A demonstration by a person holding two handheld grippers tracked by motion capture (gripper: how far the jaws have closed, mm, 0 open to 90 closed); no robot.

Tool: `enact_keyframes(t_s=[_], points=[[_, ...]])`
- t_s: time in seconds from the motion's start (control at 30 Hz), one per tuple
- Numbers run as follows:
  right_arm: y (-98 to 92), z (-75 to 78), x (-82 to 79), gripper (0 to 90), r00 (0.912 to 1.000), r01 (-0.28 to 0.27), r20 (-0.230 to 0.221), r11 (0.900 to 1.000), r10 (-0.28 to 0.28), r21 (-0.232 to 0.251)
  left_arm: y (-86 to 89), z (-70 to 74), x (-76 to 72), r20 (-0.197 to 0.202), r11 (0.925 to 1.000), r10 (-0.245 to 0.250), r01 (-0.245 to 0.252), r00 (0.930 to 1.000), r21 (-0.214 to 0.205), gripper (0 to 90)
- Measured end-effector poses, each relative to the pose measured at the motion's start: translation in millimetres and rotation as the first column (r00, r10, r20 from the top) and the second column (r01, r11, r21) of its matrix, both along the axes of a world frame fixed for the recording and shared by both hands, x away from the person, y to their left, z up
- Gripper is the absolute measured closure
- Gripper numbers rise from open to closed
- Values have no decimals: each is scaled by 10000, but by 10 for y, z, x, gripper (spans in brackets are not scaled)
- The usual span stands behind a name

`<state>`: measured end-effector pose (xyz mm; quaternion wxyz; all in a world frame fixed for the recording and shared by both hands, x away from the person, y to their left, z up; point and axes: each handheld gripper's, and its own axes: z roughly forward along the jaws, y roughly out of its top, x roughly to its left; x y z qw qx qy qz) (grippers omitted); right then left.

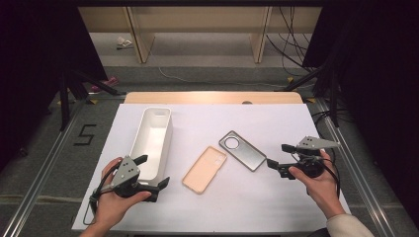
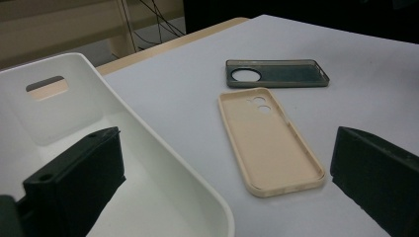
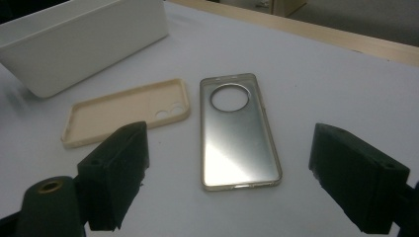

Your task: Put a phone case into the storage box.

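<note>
Black left claw [image 1: 153,172] spread wide, straddling bin [image 1: 154,140] wall | right claw [image 1: 280,157] agape, level, facing grey case [image 1: 242,150]

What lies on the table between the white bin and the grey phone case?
The beige phone case lies between the white bin and the grey phone case, open side up, touching neither; the high view shows it.

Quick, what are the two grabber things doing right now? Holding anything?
Left gripper: open, holding nothing, one jaw over the white bin.
Right gripper: open, holding nothing, aimed at the grey phone case.
</note>
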<state>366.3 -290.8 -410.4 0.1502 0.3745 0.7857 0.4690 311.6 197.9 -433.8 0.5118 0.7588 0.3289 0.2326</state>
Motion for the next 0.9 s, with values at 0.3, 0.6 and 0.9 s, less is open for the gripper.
enact_keyframes(t_s=[0.3,0.6,0.9], points=[[44,-35,74,248,9998,148,-131,9995,-151,-272,0,2,-1,23,10000,-9,9,10000,-10,0],[142,-128,297,769,9959,395,-739,9848,-526,-1691,-16,-3,6,15,10000,-28,28,10000,34,0],[197,-258,657,900,9825,699,-1459,9548,-1161,-2889,-19,-10,13,0,10000,-51,51,10000,57,0]])
